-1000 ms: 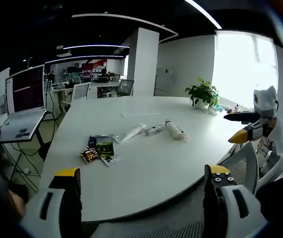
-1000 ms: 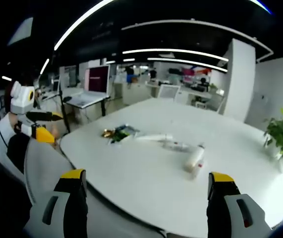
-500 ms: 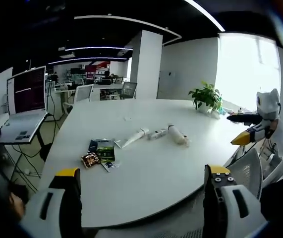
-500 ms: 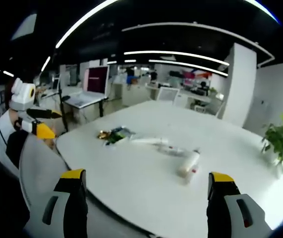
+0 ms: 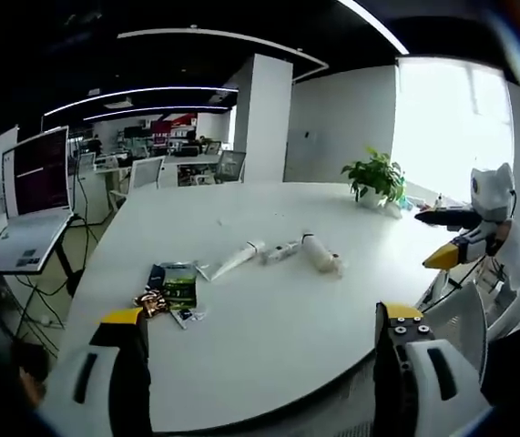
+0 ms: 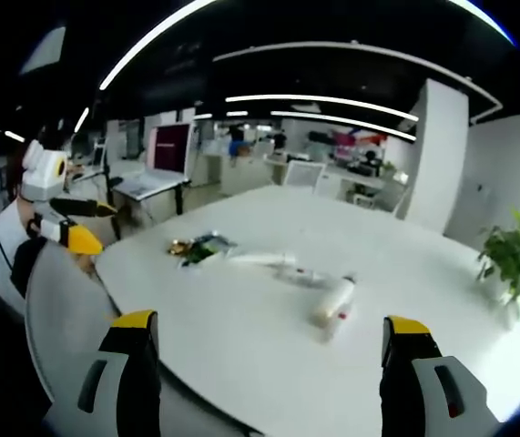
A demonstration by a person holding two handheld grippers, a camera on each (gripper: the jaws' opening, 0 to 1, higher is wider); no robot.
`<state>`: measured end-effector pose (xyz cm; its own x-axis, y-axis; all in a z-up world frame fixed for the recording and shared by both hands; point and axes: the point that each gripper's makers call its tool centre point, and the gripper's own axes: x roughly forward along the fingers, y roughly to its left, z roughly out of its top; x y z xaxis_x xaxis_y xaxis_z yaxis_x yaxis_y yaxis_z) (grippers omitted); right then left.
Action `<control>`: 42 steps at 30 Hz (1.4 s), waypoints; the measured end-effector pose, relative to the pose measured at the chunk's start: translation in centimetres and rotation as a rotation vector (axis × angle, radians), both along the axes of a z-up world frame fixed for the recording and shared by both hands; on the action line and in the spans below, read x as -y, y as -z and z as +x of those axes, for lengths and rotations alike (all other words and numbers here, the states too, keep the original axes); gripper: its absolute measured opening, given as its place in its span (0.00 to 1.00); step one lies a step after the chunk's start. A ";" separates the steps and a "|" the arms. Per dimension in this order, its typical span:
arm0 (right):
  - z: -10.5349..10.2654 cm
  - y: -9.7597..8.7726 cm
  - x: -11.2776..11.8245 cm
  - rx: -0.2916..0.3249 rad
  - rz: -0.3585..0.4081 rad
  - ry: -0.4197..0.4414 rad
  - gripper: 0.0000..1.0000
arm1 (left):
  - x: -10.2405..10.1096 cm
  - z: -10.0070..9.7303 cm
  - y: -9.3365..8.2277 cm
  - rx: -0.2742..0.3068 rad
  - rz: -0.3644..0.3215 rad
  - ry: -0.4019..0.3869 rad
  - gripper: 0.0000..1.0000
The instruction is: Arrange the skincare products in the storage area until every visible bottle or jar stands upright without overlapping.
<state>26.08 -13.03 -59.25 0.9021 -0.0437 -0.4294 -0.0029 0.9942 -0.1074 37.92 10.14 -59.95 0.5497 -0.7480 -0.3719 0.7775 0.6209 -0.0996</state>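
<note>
Three skincare products lie on their sides in a row on the round white table (image 5: 269, 319): a white tube (image 5: 234, 258), a small slim bottle (image 5: 280, 250) and a larger white bottle (image 5: 319, 252). In the right gripper view the same row shows as tube (image 6: 258, 259), small bottle (image 6: 303, 274) and white bottle (image 6: 331, 299). My left gripper (image 5: 264, 341) is open, well short of them. My right gripper (image 6: 264, 344) is open too, away from the products. The right gripper (image 5: 464, 237) also appears at the right of the left gripper view, and the left gripper (image 6: 59, 214) at the left of the right gripper view.
Several sachets (image 5: 170, 284) lie near the table's left side, also seen as sachets (image 6: 196, 246). A potted plant (image 5: 373, 175) stands at the far edge. A mesh chair back (image 5: 455, 319) is close by the table. A laptop (image 5: 32, 205) sits on a side stand.
Both views have shifted slightly as the hands moved; the table and products sit a bit differently in frame. The products lie as before and both grippers stay open.
</note>
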 end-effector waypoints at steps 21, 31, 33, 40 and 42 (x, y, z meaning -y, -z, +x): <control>2.4 0.1 4.7 0.018 -0.017 0.007 1.00 | 5.6 1.6 -1.1 0.039 -0.005 0.063 0.99; 3.6 1.1 6.2 0.008 0.002 0.020 1.00 | 6.9 2.4 -0.8 0.028 0.012 0.085 0.99; 3.8 1.4 6.5 0.004 0.003 0.022 1.00 | 7.2 2.6 -0.6 0.025 0.015 0.091 0.99; 4.2 2.9 7.4 -0.029 0.013 0.038 1.00 | 7.9 3.1 0.1 0.013 0.019 0.104 0.99; 4.3 3.3 7.6 -0.035 0.009 0.041 1.00 | 8.0 3.2 0.4 0.008 0.021 0.107 0.99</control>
<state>30.42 -20.64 -62.54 0.8841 -0.0762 -0.4611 0.0343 0.9945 -0.0987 41.15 2.10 -60.32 0.4706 -0.7945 -0.3839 0.8400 0.5365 -0.0805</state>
